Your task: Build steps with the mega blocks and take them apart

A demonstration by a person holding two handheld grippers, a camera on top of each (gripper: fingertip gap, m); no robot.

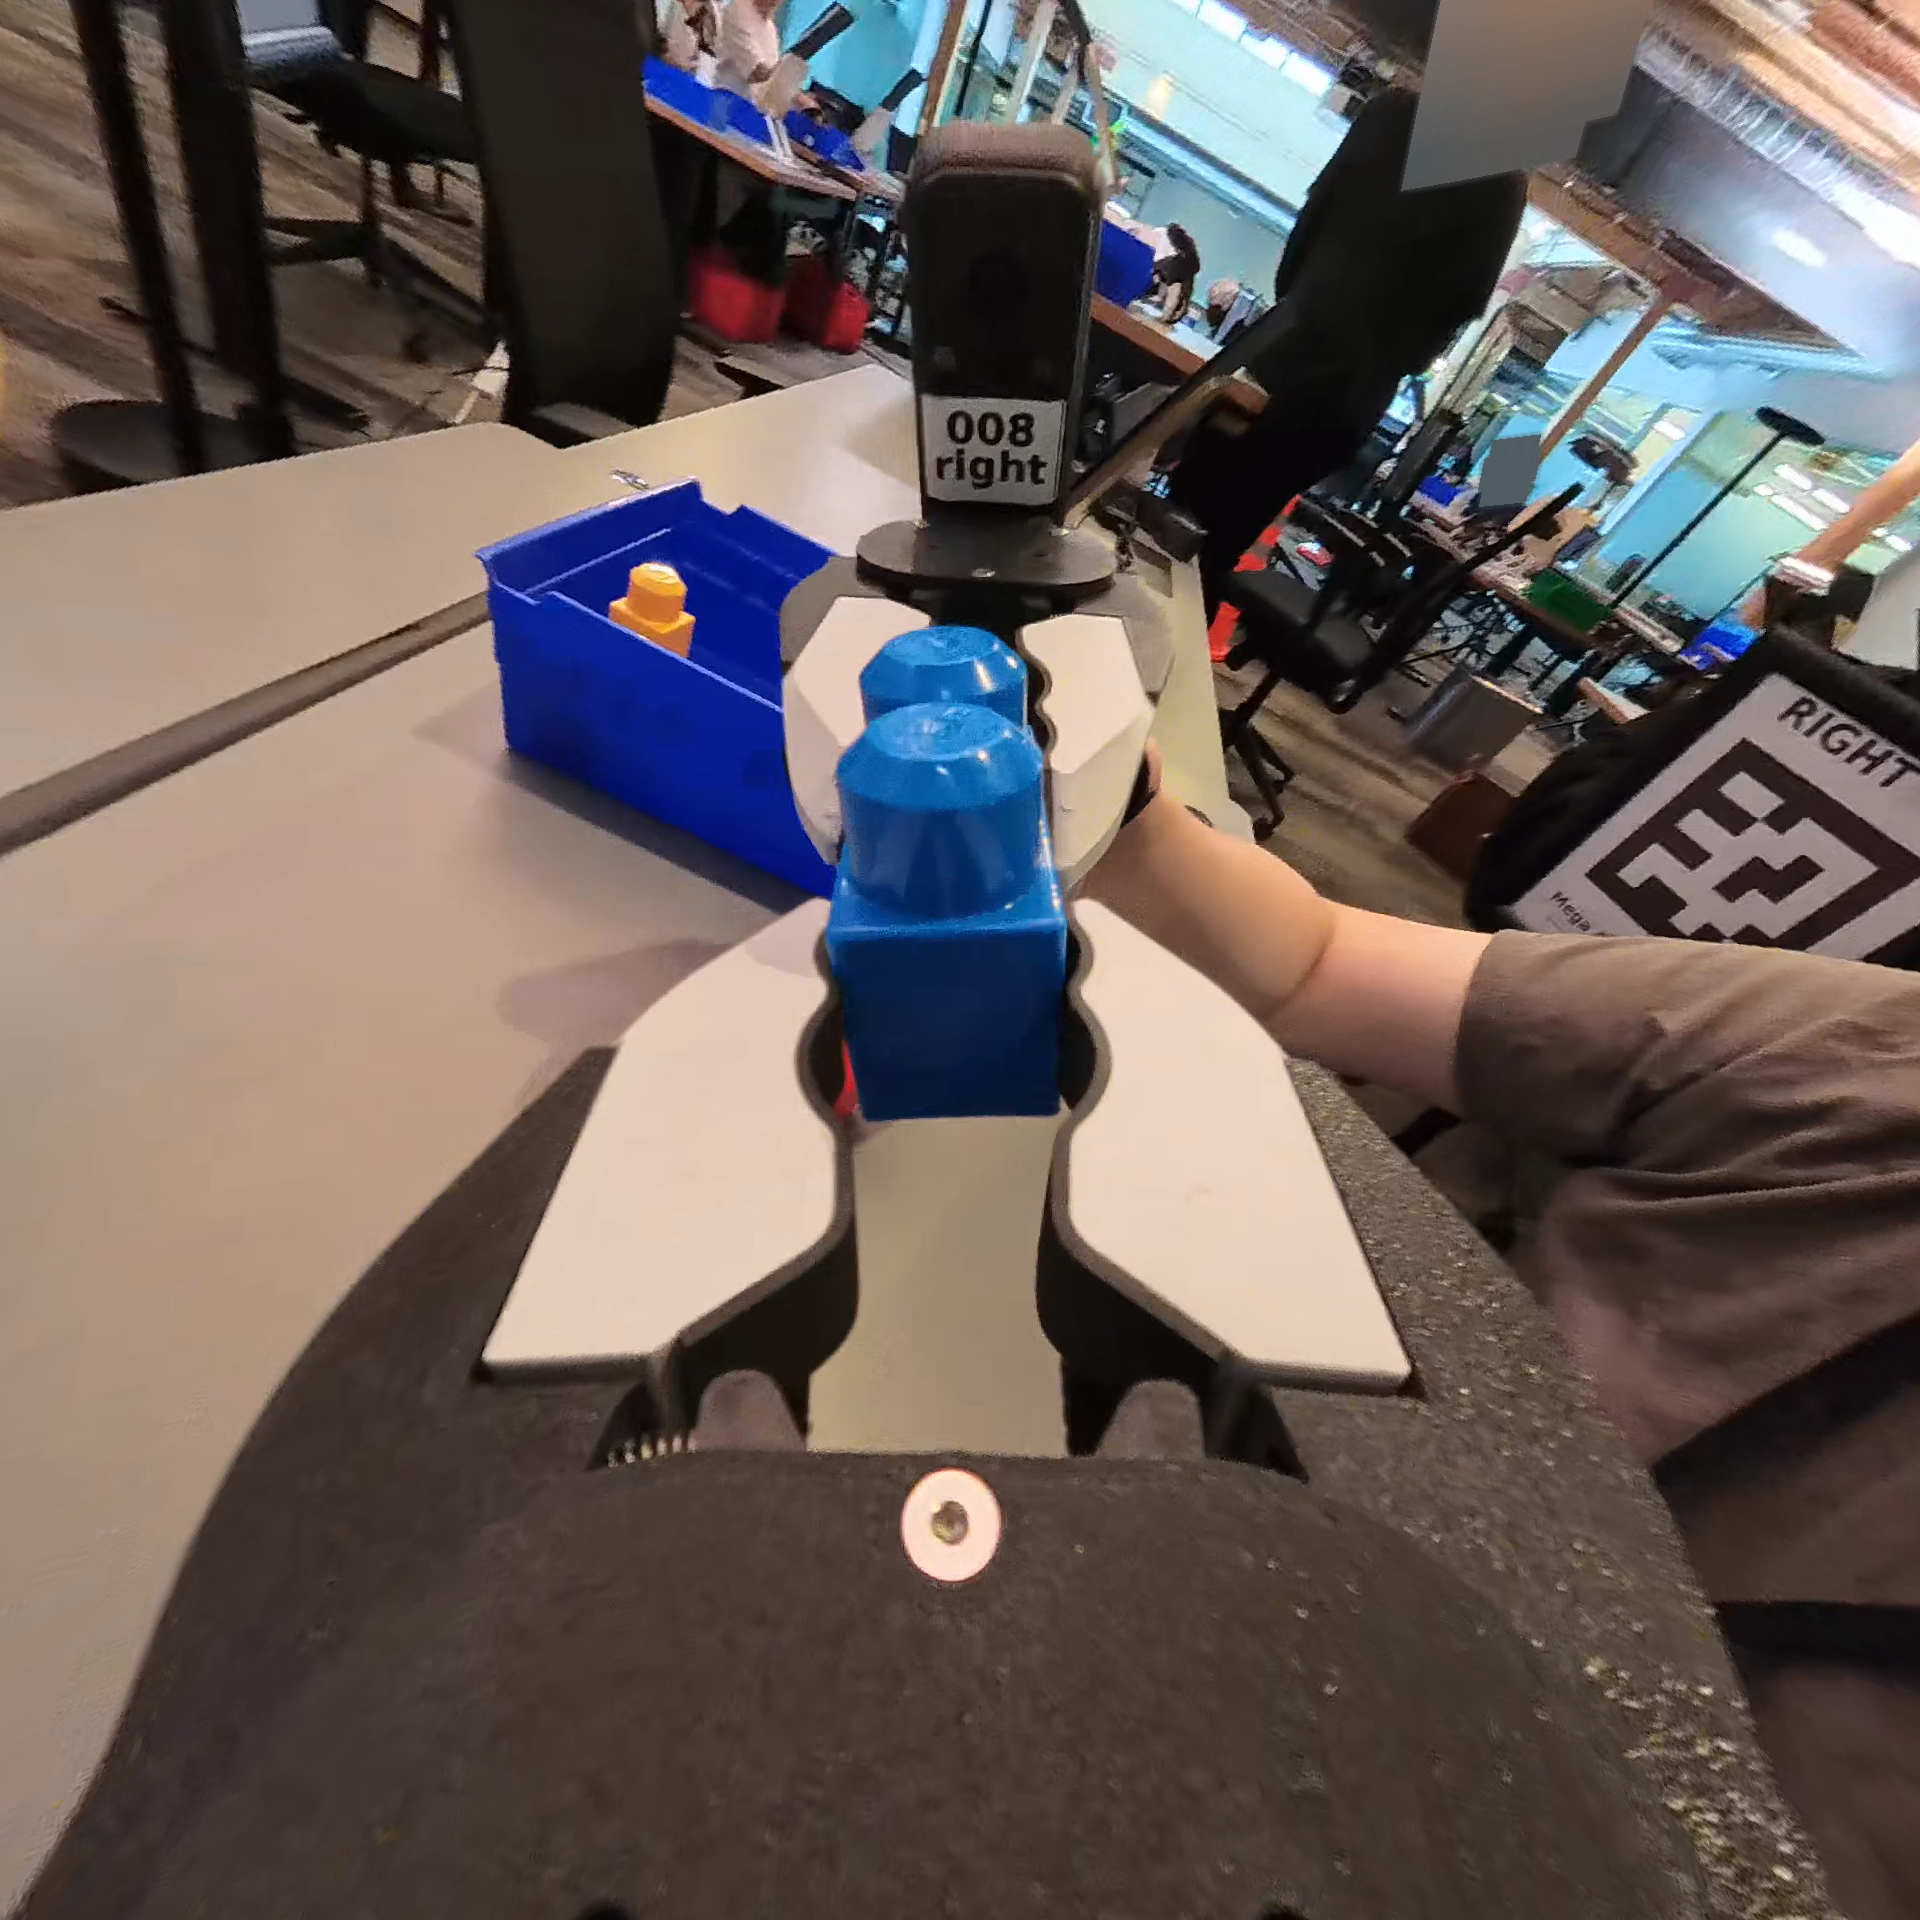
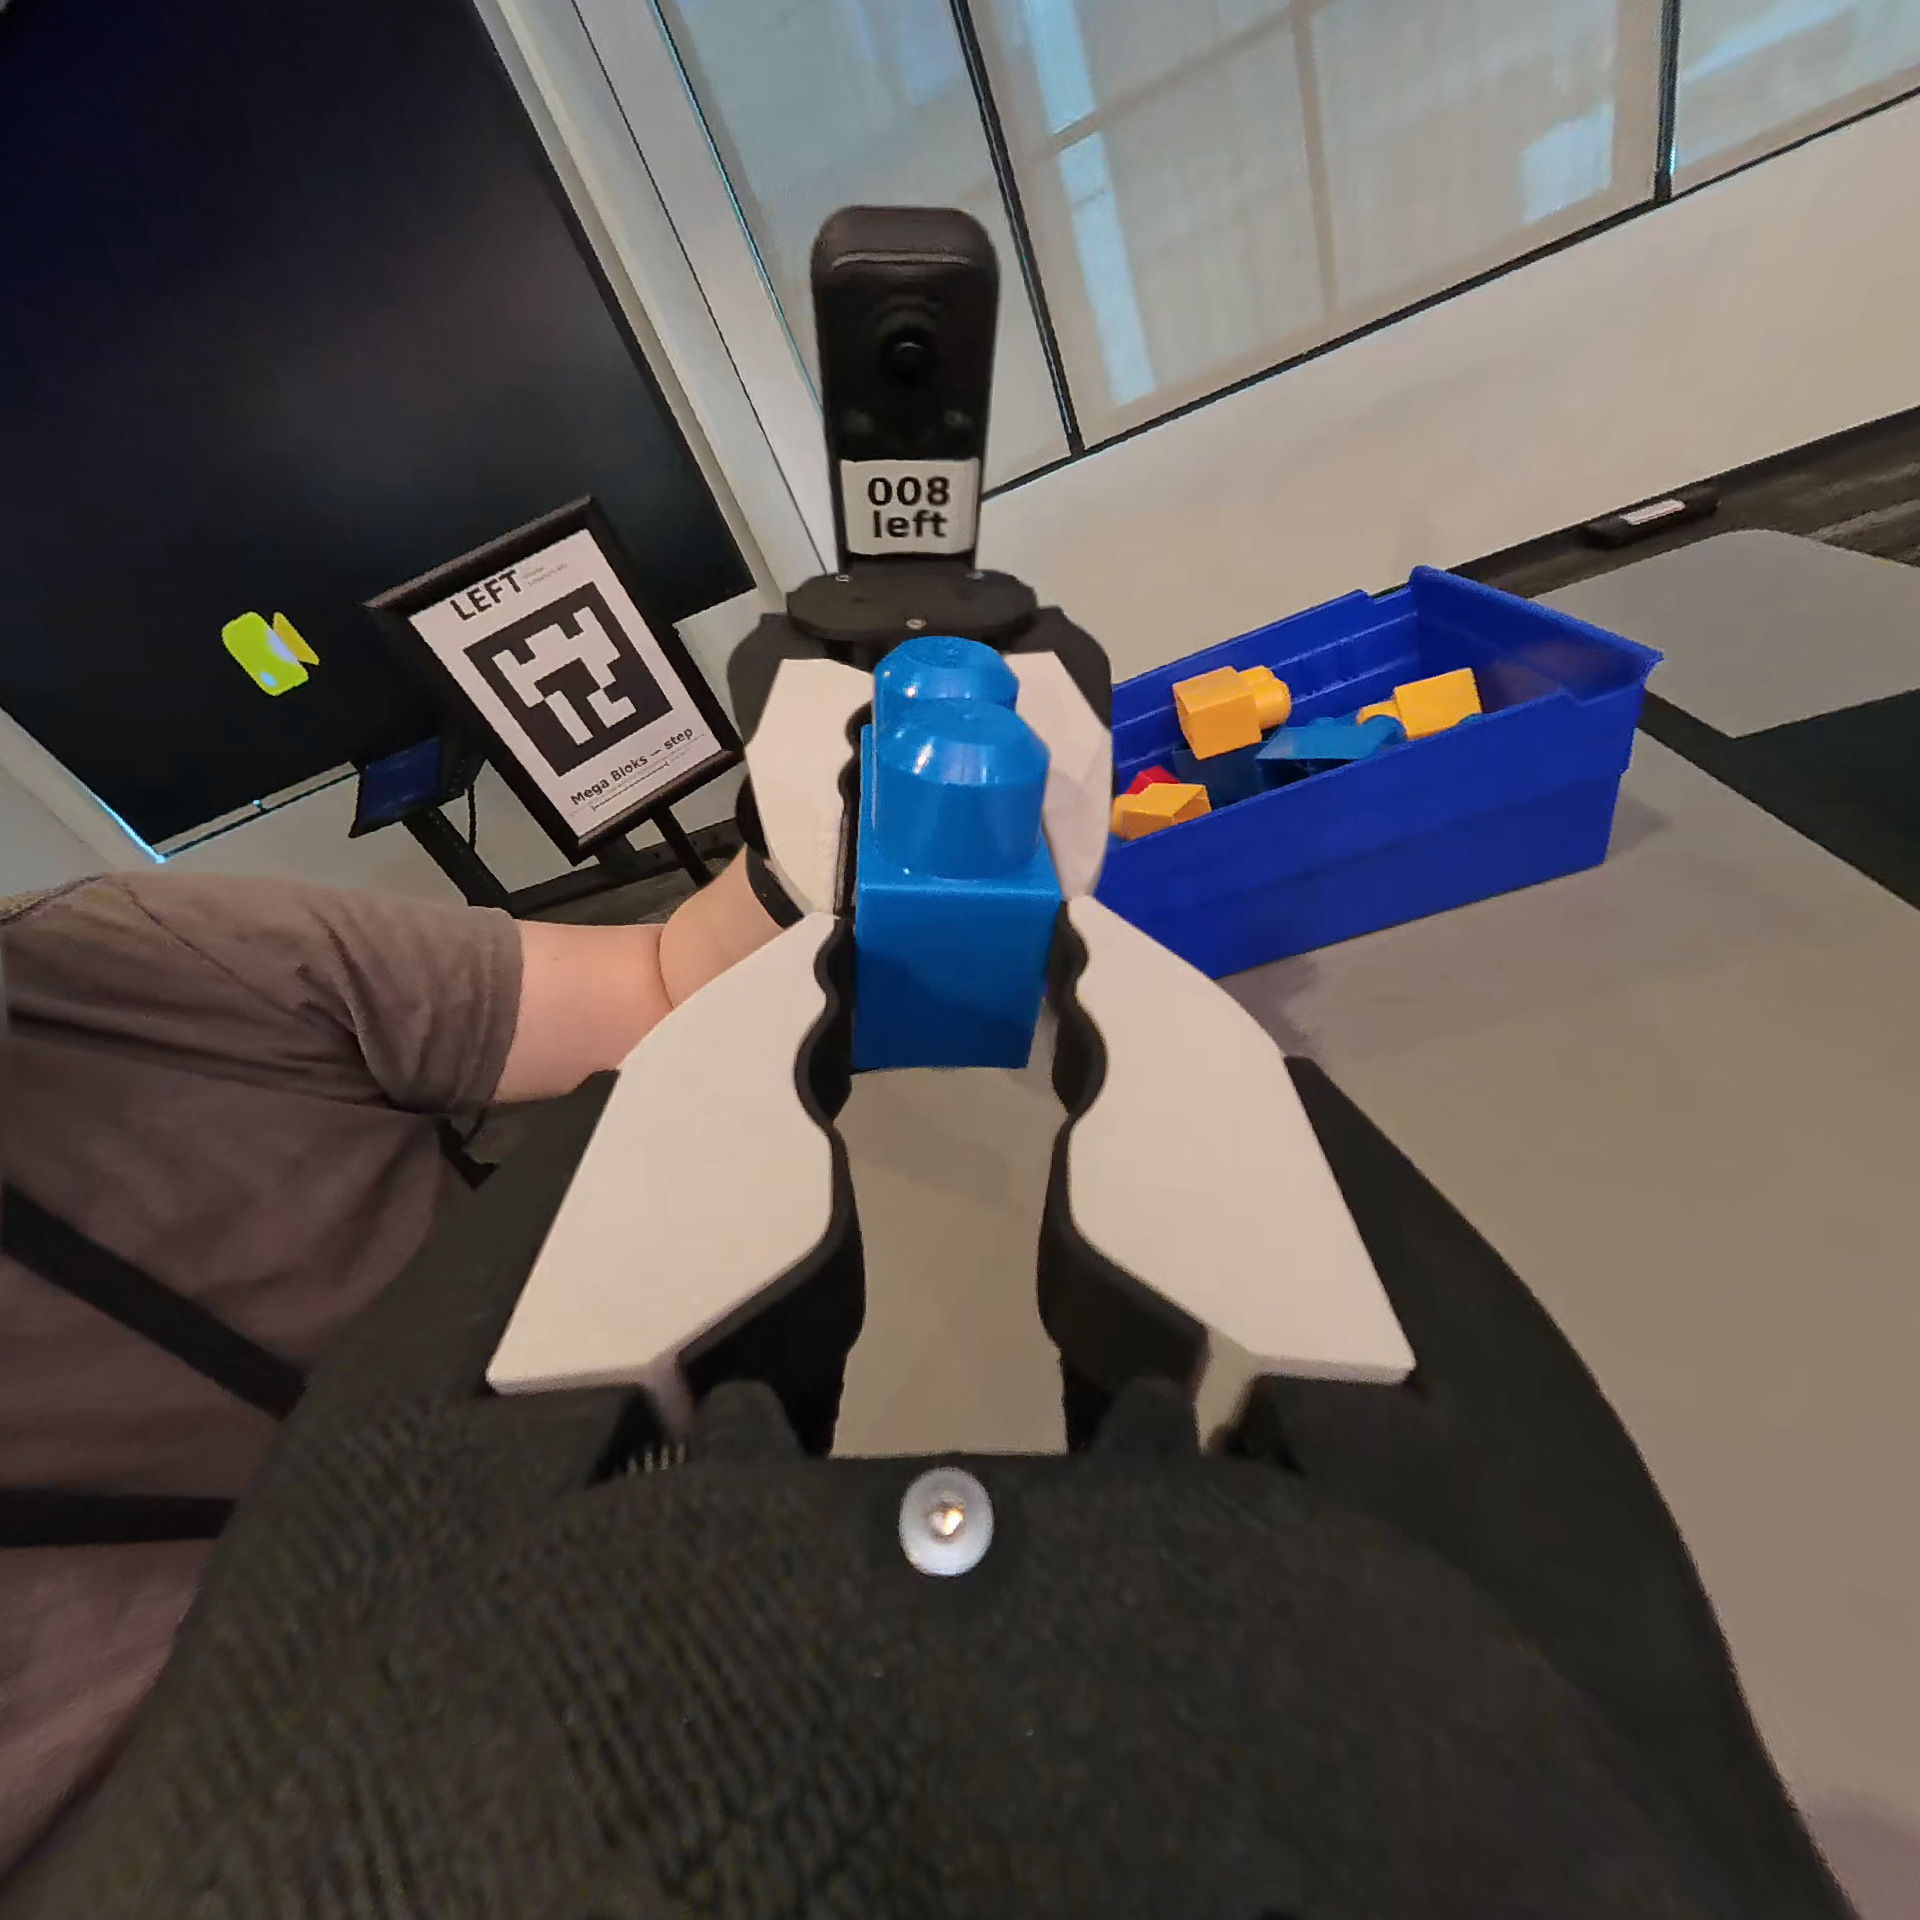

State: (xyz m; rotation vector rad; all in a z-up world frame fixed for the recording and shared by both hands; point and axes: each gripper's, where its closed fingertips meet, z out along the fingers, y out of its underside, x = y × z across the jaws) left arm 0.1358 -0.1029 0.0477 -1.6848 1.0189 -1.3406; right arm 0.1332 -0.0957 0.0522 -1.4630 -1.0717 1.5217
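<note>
A blue two-stud mega block (image 1: 945,997) is held above the grey table (image 1: 312,987), studs up. My left gripper (image 1: 948,935) is shut on its near end. My right gripper (image 1: 951,831) faces it from the far side and grips the other end. A red sliver (image 1: 847,1081) shows under the block; what it is cannot be told. In the right wrist view, my right gripper (image 2: 951,930) is shut on the near end of the same blue block (image 2: 945,987), and my left gripper (image 2: 951,883) grips the far end.
A blue bin (image 1: 644,727) stands on the table beyond the block, with an orange block (image 1: 655,613) inside. In the right wrist view the bin (image 2: 1403,862) holds yellow (image 2: 1226,707), blue (image 2: 1320,743) and red (image 2: 1148,779) blocks. Marker signs (image 2: 566,686) stand off the table. Forearms (image 1: 1247,935) reach in. Only a small space, under 4 cm, lies between the two pairs of fingers.
</note>
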